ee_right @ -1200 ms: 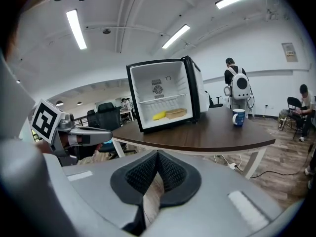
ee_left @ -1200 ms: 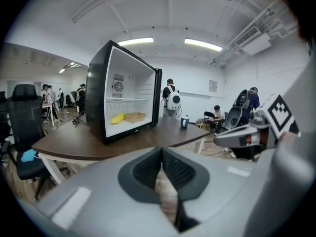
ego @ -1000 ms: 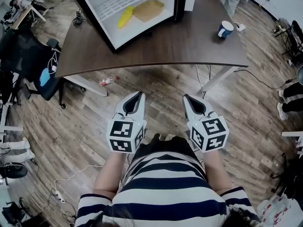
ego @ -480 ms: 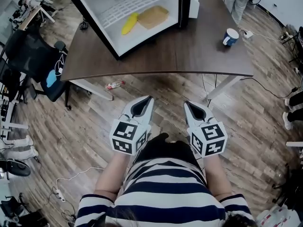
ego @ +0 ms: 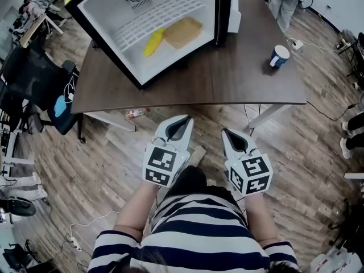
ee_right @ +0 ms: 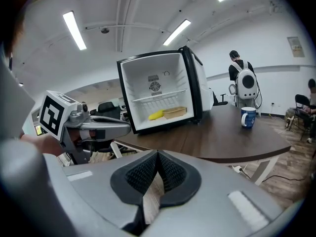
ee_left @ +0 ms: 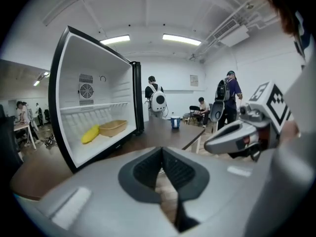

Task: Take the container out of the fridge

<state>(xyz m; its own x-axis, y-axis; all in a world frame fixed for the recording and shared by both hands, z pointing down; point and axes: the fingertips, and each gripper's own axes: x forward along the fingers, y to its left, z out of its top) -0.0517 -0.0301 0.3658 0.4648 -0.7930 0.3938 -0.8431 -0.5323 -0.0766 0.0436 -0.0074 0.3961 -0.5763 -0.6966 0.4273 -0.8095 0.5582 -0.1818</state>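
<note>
A small fridge stands open on the brown table. On its floor lies a tan shallow container with a yellow banana-shaped thing to its left. Both show again in the left gripper view, the container and the yellow thing, and in the right gripper view, the container. My left gripper and right gripper hover over the floor in front of the table, well short of the fridge. Both are shut and hold nothing.
A blue and white mug stands on the table to the right of the fridge door. A black office chair sits at the table's left end. People stand and sit beyond the table. A bottle lies on the floor under the table.
The view has tilted so that more of the fridge's inside shows. My left gripper has shifted right and forward toward the table edge; the right gripper has hardly moved. Both stay shut.
</note>
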